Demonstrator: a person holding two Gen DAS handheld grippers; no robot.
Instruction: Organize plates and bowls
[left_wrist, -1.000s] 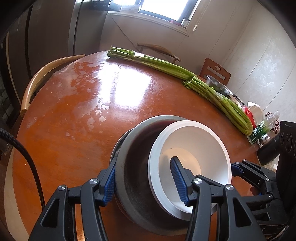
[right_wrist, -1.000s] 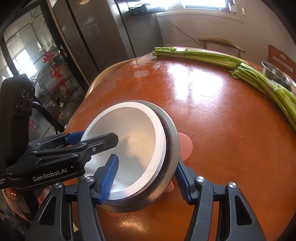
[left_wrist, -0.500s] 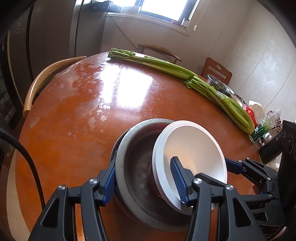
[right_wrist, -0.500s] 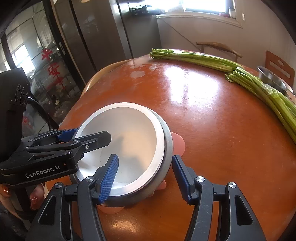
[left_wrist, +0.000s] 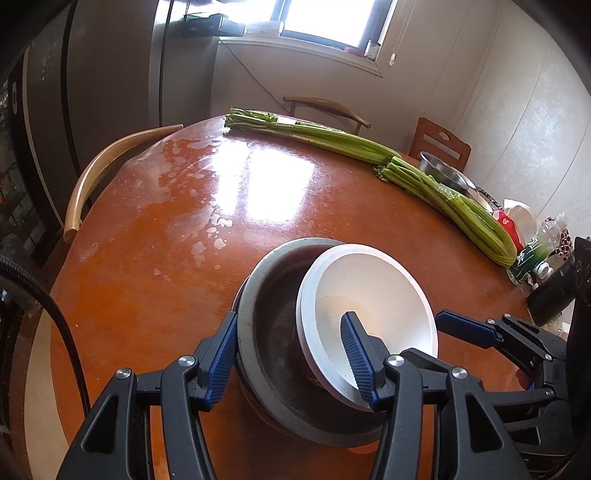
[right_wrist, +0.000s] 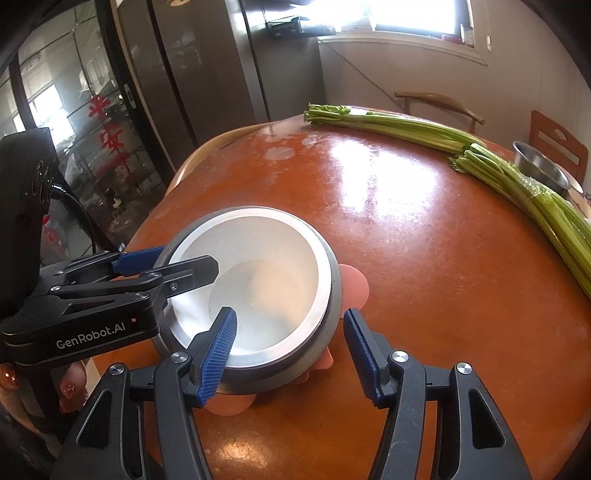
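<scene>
Two tongs, left (left_wrist: 291, 360) and right (right_wrist: 290, 354), wide around nested white bowl (right_wrist: 258, 288) and grey bowl (left_wrist: 266, 369).

**White bowl settles deeper, right gripper opens wide**

We see the white bowl (right_wrist: 258, 284) now sitting lower and more centred in the grey bowl (right_wrist: 328, 295) than a second ago, less tilted. The right gripper (right_wrist: 290, 354) spreads its fingers apart; the right-hand one no longer touches the grey rim. Both cameras sit higher and further back, so more of the table (left_wrist: 155, 221) shows.
</scene>
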